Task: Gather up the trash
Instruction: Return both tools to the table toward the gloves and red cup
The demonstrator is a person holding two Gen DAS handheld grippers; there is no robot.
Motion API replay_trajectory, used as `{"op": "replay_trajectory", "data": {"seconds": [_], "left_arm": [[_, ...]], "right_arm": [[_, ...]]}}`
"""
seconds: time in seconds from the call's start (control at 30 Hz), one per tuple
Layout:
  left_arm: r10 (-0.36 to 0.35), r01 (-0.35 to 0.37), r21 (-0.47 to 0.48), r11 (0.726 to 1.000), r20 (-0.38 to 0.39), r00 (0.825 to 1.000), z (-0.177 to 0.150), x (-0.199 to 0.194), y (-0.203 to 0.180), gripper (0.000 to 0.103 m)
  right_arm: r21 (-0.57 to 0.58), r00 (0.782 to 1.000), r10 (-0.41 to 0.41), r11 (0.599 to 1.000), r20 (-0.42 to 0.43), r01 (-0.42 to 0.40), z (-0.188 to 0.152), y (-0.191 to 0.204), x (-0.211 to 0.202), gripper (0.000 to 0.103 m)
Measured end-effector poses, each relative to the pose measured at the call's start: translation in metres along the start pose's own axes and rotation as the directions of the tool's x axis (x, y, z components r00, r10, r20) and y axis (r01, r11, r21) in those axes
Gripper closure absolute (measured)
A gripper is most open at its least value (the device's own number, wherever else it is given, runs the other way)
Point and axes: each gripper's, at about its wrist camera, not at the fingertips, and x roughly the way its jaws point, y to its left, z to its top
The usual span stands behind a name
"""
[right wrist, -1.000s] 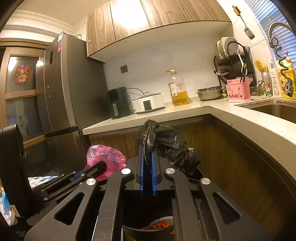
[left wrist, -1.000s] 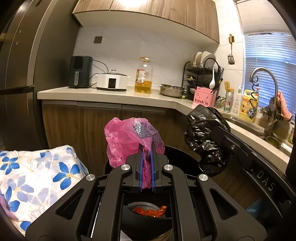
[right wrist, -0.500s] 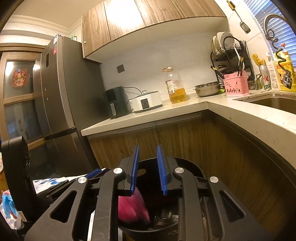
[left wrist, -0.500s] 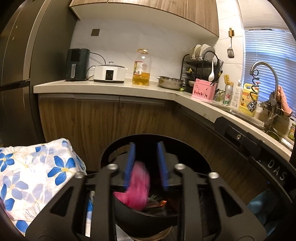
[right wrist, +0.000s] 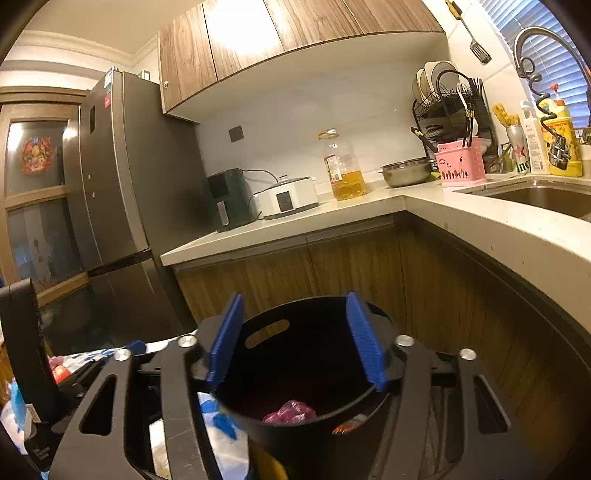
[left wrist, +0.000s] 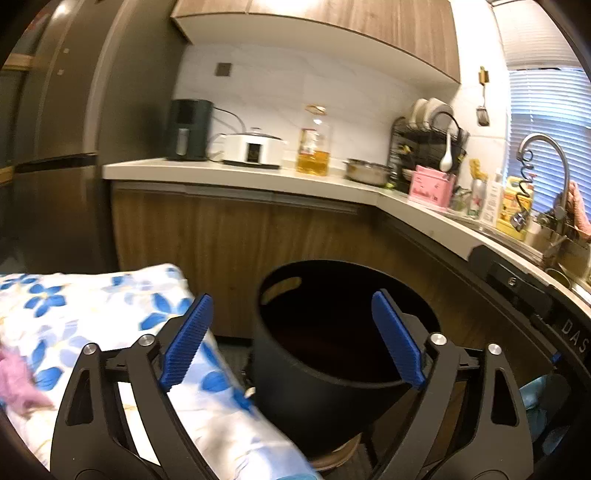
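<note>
With both the left gripper (left wrist: pixel 291 341) and right gripper (right wrist: pixel 295 341) opening empty, the crumpled pink plastic bag (right wrist: pixel 290 411) lies inside the round black plastic bin (right wrist: pixel 295 417), which a careless withdrawal could tip.

An L-shaped bench (right wrist: pixel 369 210) runs along wood-fronted cabinets (right wrist: pixel 332 266), with more wood cabinets (right wrist: pixel 295 29) on the wall above. At its left end stands a tall dark fridge (right wrist: pixel 122 192). On the bench sit a black air fryer (left wrist: pixel 188 129), a white cooker (left wrist: pixel 253 149) just beside it, an oil bottle (right wrist: pixel 343 170) partly full, a steel bowl (right wrist: pixel 404 171), a pink basket (right wrist: pixel 460 162) and a dish rack (right wrist: pixel 448 103) holding plates. A spatula (right wrist: pixel 474 40) hangs on the wall. Further right are a sink (right wrist: pixel 535 195), a curved tap (left wrist: pixel 546 162), a yellow bottle (right wrist: pixel 563 147) and blinds (left wrist: pixel 546 125). A floral cloth (left wrist: pixel 92 314), white with blue flowers, lies low at the left.
</note>
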Motion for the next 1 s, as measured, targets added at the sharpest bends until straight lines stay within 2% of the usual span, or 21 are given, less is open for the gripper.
{"op": "replay_trajectory", "data": {"seconds": [0.07, 0.2, 0.4, 0.63, 0.87, 1.0], "left_arm": [[0.037, -0.037, -0.017, 0.999, 0.012, 0.999, -0.002, -0.016, 0.008, 0.01], [0.1, -0.099, -0.051, 0.994, 0.028, 0.995, -0.008, -0.047, 0.027, 0.007], [0.222, -0.217, -0.083, 0.973, 0.053, 0.974, -0.019, -0.1, 0.055, 0.006], [0.377, -0.367, -0.116, 0.923, 0.078, 0.923, -0.036, -0.168, 0.094, 0.006], [0.529, -0.512, -0.172, 0.842, 0.067, 0.846, -0.057, -0.231, 0.148, 0.007], [0.583, -0.563, -0.2, 0.802, 0.053, 0.811, -0.064, -0.249, 0.174, 0.007]], "right_arm": [[0.007, 1.0, 0.004, 1.0, -0.006, -0.004, -0.002, 0.003, -0.006, 0.035], [-0.016, 1.0, -0.003, 1.0, -0.024, 0.002, -0.007, 0.014, -0.016, 0.033], [-0.016, 0.999, 0.014, 1.0, -0.033, -0.015, -0.014, 0.03, -0.034, 0.03], [-0.038, 0.995, 0.08, 0.996, -0.059, -0.082, -0.029, 0.065, -0.054, 0.03], [-0.057, 0.979, 0.166, 0.983, -0.115, -0.173, -0.056, 0.111, -0.062, 0.03], [-0.06, 0.964, 0.214, 0.972, -0.156, -0.226, -0.07, 0.136, -0.063, 0.03]]}}
